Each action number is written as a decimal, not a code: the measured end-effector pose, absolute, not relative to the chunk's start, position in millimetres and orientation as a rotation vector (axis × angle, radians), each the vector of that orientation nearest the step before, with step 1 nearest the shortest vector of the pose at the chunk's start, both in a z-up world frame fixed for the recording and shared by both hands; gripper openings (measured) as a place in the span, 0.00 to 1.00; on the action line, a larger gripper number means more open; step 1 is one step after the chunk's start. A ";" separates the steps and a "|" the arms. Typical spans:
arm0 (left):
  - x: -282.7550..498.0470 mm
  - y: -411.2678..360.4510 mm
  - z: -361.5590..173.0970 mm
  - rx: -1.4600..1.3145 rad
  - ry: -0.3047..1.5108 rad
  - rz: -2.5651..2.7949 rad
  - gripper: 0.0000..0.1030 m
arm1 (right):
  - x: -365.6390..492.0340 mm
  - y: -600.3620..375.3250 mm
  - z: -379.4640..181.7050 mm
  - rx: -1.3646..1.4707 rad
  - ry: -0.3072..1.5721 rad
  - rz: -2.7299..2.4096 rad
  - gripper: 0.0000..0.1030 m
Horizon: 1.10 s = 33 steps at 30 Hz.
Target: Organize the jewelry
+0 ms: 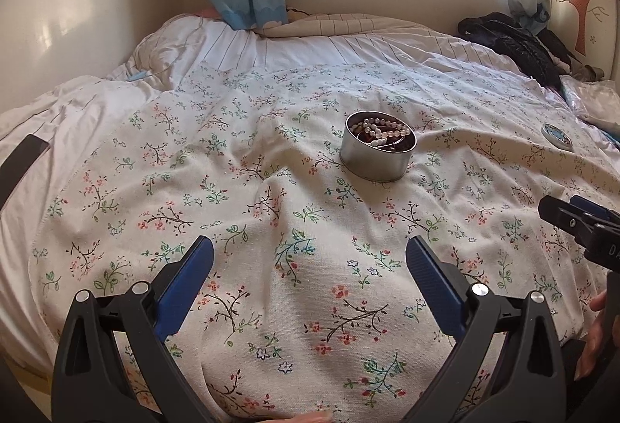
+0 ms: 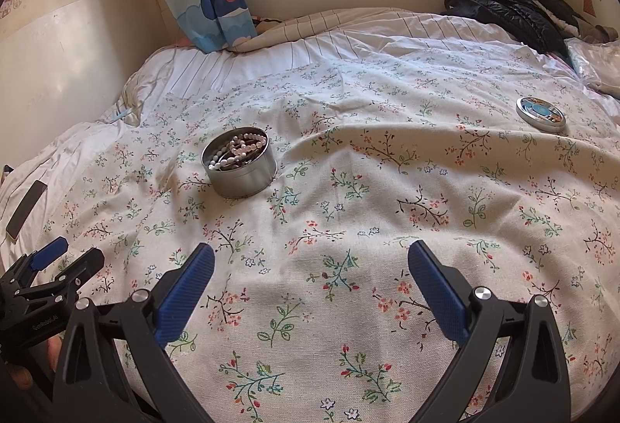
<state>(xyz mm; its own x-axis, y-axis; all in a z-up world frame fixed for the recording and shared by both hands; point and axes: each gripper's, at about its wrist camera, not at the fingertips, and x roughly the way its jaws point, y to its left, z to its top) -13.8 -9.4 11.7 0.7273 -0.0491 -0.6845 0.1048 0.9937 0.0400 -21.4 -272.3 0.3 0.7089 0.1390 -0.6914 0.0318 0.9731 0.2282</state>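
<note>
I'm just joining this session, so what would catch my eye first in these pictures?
A round silver tin heaped with pearl and bead strands stands open in the middle of the floral bedspread. Its lid lies apart, far to the right. Both the left gripper and right gripper hover open and empty.

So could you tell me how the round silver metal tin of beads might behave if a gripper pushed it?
The round silver metal tin looks squat with a flat base, so it would probably drag rather than roll. The rumpled floral cloth under it may snag it and tip it slightly. Its smooth wall could be slippery.
</note>
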 end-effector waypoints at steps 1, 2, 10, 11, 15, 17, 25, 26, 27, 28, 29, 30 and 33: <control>-13.9 -10.1 11.6 0.080 0.751 -0.092 0.93 | -21.5 -272.2 0.3 0.231 0.783 0.060 0.93; -14.4 -11.0 11.6 0.085 0.748 -0.092 0.93 | -21.4 -272.2 0.3 0.231 0.782 0.060 0.93; -13.6 -13.6 11.1 0.097 0.752 -0.099 0.93 | -21.3 -272.1 0.2 0.232 0.783 0.060 0.93; -13.3 -13.2 10.9 0.096 0.755 -0.097 0.93 | -21.3 -272.1 0.2 0.232 0.783 0.060 0.93; -12.2 -13.8 9.4 0.099 0.765 -0.095 0.93 | -21.3 -272.0 0.2 0.232 0.783 0.060 0.93; -11.4 -15.0 8.7 0.105 0.771 -0.092 0.93 | -21.2 -272.0 0.3 0.232 0.783 0.060 0.93; -15.2 -17.0 10.6 0.147 0.733 -0.050 0.93 | -21.5 -271.7 -2.4 0.231 0.788 0.060 0.93; -15.9 -16.7 11.1 0.148 0.727 -0.047 0.93 | -21.7 -271.6 -2.3 0.232 0.787 0.060 0.93; -15.9 -16.4 11.2 0.148 0.727 -0.043 0.93 | -21.4 -271.6 -2.8 0.231 0.787 0.060 0.93; -15.2 -16.0 11.4 0.146 0.732 -0.044 0.93 | -21.8 -271.5 -2.9 0.231 0.787 0.060 0.93; -13.8 -15.4 10.2 0.140 0.745 -0.048 0.93 | -21.8 -271.5 -3.0 0.232 0.787 0.060 0.93; -12.0 -14.4 8.4 0.132 0.764 -0.052 0.93 | -21.7 -271.6 -3.6 0.233 0.787 0.060 0.93; -10.4 -10.2 5.8 0.109 0.782 -0.030 0.93 | -21.3 -271.1 -4.7 0.235 0.788 0.059 0.93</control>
